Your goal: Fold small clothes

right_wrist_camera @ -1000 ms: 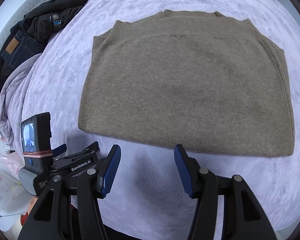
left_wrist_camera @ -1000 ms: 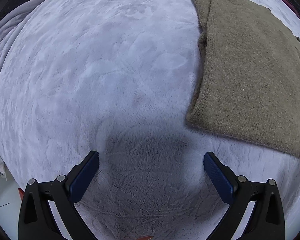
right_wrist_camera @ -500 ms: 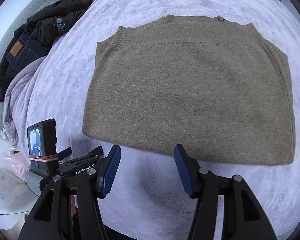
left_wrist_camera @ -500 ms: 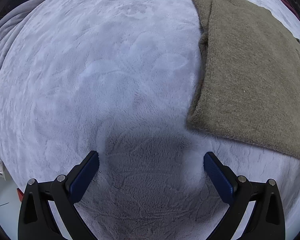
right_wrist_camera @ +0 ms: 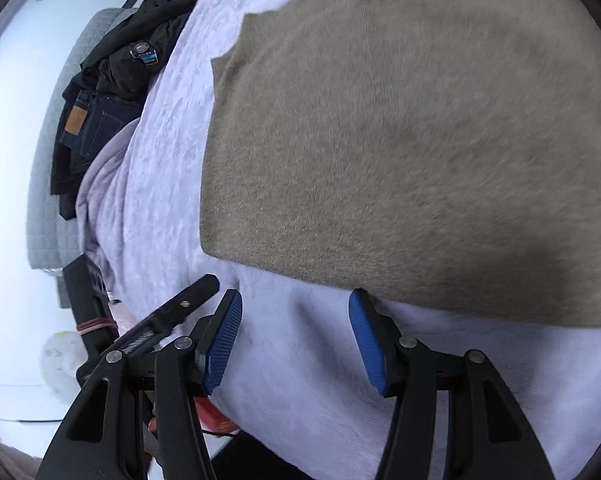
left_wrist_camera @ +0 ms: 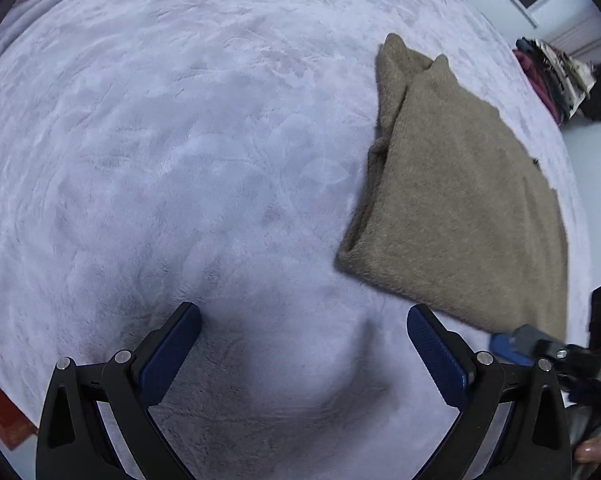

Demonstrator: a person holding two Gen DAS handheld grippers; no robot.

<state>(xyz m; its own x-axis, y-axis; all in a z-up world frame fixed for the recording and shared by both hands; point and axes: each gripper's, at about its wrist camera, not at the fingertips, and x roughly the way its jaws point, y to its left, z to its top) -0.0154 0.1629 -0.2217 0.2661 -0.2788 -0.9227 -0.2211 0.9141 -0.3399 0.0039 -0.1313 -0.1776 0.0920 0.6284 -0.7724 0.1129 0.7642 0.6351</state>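
Note:
An olive-brown knit sweater (left_wrist_camera: 460, 208) lies folded flat on a pale lilac fleece blanket (left_wrist_camera: 180, 160). In the left wrist view it is at the right, beyond my right fingertip. My left gripper (left_wrist_camera: 300, 340) is open and empty over bare blanket. In the right wrist view the sweater (right_wrist_camera: 400, 140) fills the upper right. My right gripper (right_wrist_camera: 294, 332) is open and empty, close above the blanket, its right pad (right_wrist_camera: 366, 340) at the sweater's near hem. The right gripper also shows at the right edge of the left wrist view (left_wrist_camera: 540, 348).
A pile of dark clothes and jeans (right_wrist_camera: 104, 80) lies at the blanket's left edge beside a grey quilted headboard (right_wrist_camera: 48, 200). Folded colourful clothes (left_wrist_camera: 552, 76) sit at the far right. A red object (left_wrist_camera: 0, 408) is at the lower left. The left gripper's body (right_wrist_camera: 140, 328) is beside my right gripper.
My right gripper has moved forward and down to the sweater's near hem, tilting left. The left gripper has pulled back and turned, so the sweater sits farther away.

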